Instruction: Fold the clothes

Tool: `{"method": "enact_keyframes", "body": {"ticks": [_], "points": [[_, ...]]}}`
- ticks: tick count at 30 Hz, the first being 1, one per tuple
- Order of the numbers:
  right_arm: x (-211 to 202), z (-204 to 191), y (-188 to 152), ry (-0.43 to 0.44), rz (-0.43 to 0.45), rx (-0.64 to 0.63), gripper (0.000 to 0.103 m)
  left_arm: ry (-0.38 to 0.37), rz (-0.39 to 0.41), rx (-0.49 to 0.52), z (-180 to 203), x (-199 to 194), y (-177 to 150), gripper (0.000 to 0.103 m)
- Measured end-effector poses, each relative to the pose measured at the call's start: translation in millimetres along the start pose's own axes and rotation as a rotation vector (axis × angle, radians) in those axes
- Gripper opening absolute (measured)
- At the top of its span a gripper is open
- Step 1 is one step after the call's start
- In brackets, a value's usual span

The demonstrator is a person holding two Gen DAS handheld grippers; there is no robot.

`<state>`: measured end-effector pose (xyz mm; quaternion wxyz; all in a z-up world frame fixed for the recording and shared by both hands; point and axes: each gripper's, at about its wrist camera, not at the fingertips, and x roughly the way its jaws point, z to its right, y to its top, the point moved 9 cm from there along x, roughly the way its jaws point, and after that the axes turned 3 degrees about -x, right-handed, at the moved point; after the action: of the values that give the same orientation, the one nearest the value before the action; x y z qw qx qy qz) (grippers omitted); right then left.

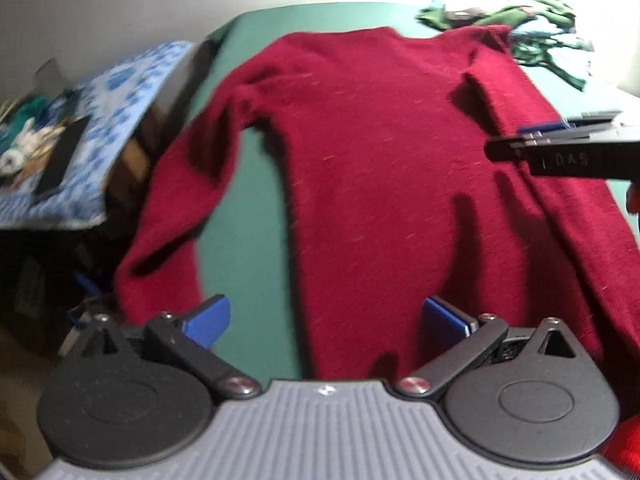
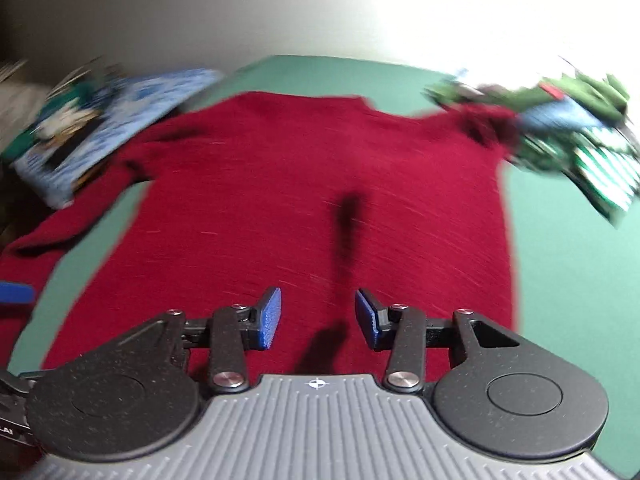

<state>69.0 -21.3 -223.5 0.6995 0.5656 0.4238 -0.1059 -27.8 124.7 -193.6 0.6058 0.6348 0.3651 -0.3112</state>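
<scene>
A dark red sweater (image 1: 360, 168) lies spread flat on the green counter (image 1: 248, 220), its body running away from both cameras toward the far edge. In the left wrist view the left gripper (image 1: 326, 320) hangs above the near hem with its blue fingers (image 1: 210, 320) wide apart; one finger sits over bare counter beside the sleeve (image 1: 160, 216), the other over the sweater body, and nothing is between them. The right gripper (image 2: 318, 318) hovers over the middle of the near part of the sweater, its fingers (image 2: 268, 318) apart with only cloth below them, not clamped on it; blur hides whether they touch the fabric. The right gripper also shows from the side in the left view, above the sweater's right edge. A pile of green clothes (image 2: 568, 128) lies at the far right, touching the sweater's shoulder.
</scene>
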Motion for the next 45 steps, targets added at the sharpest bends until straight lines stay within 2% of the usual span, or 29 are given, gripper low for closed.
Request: {"method": "enact_keyframes", "body": {"ticks": [4, 7, 9, 14, 16, 18, 20, 22, 23, 24, 26, 28, 31, 36, 38, 42, 44, 45], "points": [[5, -29, 15, 0.043, 0.038, -0.089, 0.045, 0.128, 0.012, -0.022, -35, -15, -17, 0.102], [10, -40, 17, 0.056, 0.031, -0.102, 0.046, 0.155, -0.04, -0.067, -62, -10, -35, 0.102], [12, -46, 18, 0.066, 0.025, -0.101, 0.046, 0.132, -0.078, -0.114, -73, -3, -44, 0.099], [14, -53, 19, 0.067, 0.021, -0.093, 0.046, -0.027, 0.006, -0.195, -64, -20, -28, 0.102], [13, -53, 19, 0.063, 0.026, -0.088, 0.046, 0.003, 0.041, -0.176, -58, -20, -22, 0.101], [11, -53, 18, 0.059, 0.031, -0.081, 0.046, 0.023, 0.029, -0.163, -57, -12, -21, 0.089], [8, -51, 18, 0.051, 0.036, -0.074, 0.046, 0.009, -0.01, -0.197, -64, 0, -23, 0.082], [6, -48, 17, 0.039, 0.043, -0.065, 0.046, 0.005, -0.035, -0.24, -72, 7, -25, 0.064], [4, -46, 16, 0.032, 0.046, -0.06, 0.046, 0.015, -0.028, -0.249, -75, 7, -26, 0.05], [3, -44, 15, 0.025, 0.047, -0.052, 0.046, 0.025, -0.021, -0.257, -78, 6, -26, 0.029], [1, -41, 14, 0.018, 0.048, -0.036, 0.046, 0.003, -0.001, -0.268, -80, 1, -23, 0.007], [1, -43, 14, 0.037, 0.045, -0.029, 0.045, 0.01, 0.024, -0.27, -82, -3, -20, 0.003], [1, -52, 18, 0.084, 0.047, -0.032, 0.035, 0.06, 0.083, -0.236, -82, -15, -14, 0.003], [9, -75, 41, 0.184, 0.055, -0.027, 0.034, 0.212, 0.162, -0.113, -86, -31, -5, 0.003], [10, -90, 58, 0.212, 0.084, -0.049, 0.034, 0.288, 0.19, -0.065, -90, -38, -3, 0.004], [0, -125, 85, 0.267, 0.174, -0.143, 0.034, 0.499, 0.293, 0.025, -107, -59, 9, 0.004], [-6, -136, 91, 0.267, 0.223, -0.211, 0.034, 0.553, 0.35, 0.044, -114, -73, 21, 0.004], [-8, -140, 92, 0.256, 0.241, -0.245, 0.034, 0.555, 0.373, 0.049, -117, -78, 29, 0.004]]}}
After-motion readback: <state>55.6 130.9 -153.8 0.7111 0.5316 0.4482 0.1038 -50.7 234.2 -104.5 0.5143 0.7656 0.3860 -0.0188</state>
